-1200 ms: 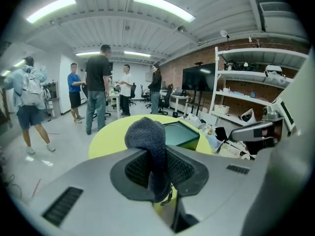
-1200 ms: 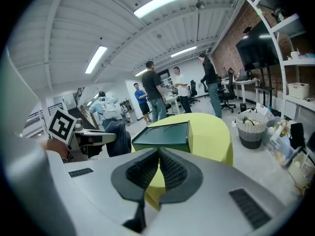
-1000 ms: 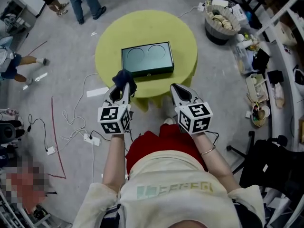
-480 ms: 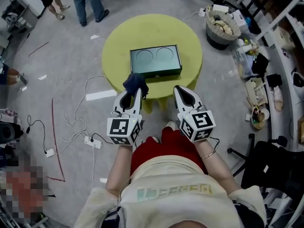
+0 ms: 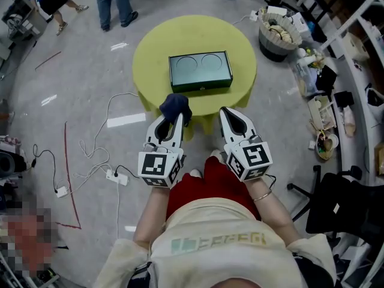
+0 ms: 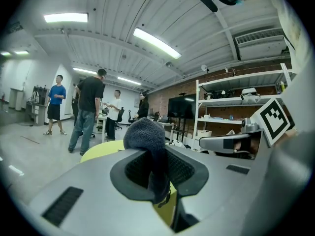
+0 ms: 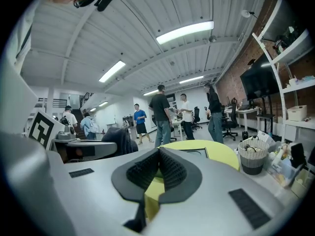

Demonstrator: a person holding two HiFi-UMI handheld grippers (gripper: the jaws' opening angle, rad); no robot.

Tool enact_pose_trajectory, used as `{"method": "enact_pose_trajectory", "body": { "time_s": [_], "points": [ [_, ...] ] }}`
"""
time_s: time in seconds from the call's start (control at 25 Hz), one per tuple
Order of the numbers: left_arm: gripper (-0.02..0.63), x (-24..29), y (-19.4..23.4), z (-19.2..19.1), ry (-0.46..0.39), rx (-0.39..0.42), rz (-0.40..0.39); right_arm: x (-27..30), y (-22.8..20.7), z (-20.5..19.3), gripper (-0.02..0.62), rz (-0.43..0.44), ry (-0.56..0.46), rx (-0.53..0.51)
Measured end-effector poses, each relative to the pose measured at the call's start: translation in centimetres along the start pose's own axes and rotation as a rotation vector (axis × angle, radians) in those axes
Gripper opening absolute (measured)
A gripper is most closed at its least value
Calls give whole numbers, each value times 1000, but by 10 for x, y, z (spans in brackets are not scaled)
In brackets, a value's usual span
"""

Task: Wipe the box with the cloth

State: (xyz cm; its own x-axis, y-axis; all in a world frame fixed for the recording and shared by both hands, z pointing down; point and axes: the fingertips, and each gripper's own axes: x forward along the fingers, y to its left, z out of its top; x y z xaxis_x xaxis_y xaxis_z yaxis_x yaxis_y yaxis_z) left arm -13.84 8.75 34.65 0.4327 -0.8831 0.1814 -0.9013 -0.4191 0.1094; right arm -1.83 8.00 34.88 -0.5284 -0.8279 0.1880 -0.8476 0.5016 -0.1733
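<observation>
1. Left gripper [image 5: 170,117] clamps the dark blue cloth [image 5: 174,105], on the near side of the green box [image 5: 200,71].
2. Right gripper [image 5: 231,114], also on the near side of the box, has its jaws together and empty.
3. Wiping the unbraced box could shove it.

There is one green box [image 5: 200,71], and its lid has two rings. There is one blue cloth [image 5: 174,107]. There is one round yellow surface [image 5: 240,53]. There are two hand-held grippers: the left hand-held gripper [image 5: 170,120] and the right hand-held gripper [image 5: 231,116]. There is one basket [image 5: 273,45].
</observation>
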Motion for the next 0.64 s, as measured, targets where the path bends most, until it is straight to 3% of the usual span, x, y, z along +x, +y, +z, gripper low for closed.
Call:
{"method": "enact_pose_trajectory", "body": {
  "time_s": [0.64],
  "points": [
    [64, -56, -28, -10, -25, -13, -28, -48, 44, -9, 37, 4, -26, -20]
  ]
}}
